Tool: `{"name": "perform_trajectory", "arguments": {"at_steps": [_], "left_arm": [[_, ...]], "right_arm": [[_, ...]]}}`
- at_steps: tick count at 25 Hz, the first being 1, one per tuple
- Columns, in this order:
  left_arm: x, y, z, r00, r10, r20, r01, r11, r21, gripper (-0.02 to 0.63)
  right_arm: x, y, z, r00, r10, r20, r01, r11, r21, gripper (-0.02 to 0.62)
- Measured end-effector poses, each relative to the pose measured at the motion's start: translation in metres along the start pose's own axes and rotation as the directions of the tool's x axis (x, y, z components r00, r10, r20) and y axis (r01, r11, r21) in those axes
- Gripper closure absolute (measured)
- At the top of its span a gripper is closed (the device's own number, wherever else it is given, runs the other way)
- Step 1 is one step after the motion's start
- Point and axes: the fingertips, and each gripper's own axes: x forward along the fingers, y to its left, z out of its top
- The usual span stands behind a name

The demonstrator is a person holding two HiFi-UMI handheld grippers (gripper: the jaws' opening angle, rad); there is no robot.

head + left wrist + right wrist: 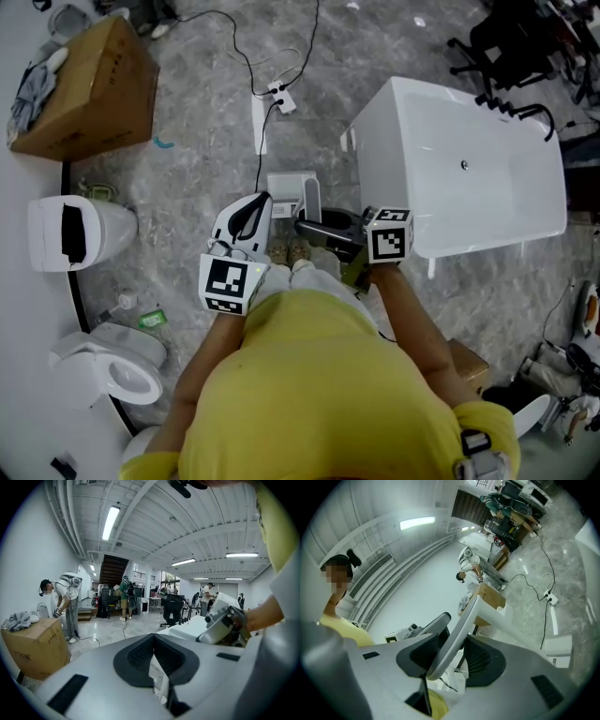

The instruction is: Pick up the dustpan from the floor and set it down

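Observation:
The dustpan's long pale handle [464, 620] runs out from between the jaws of my right gripper [454, 641], which are shut on its near end. In the head view the handle [312, 199] shows as a grey rounded bar just ahead of my right gripper [323, 225], which is held above the floor. A dark part sits under it, and I cannot tell whether that is the pan. My left gripper [255, 202] hovers beside it on the left. Its fingertips [153, 641] meet with nothing between them. The right gripper [225, 625] shows at the right of the left gripper view.
A white bathtub [469, 169] stands close on the right. A power strip [281, 98] with cables and a white box [286, 183] lie ahead on the floor. A cardboard box [89, 89], a white bin [75, 230] and a toilet [103, 361] line the left. People stand far off.

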Motion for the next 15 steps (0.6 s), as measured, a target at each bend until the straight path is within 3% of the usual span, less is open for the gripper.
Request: {"name": "perform_trajectory", "arguments": {"at_steps": [15], "left_arm": [[0.005,0.001,0.011,1.0,-0.005,0.019,0.005,1.0,0.018,0.606]], "right_arm": [[-0.014,0.059,0.043,0.999,0.007,0.043,-0.004,0.998,-0.069,0.405]]}}
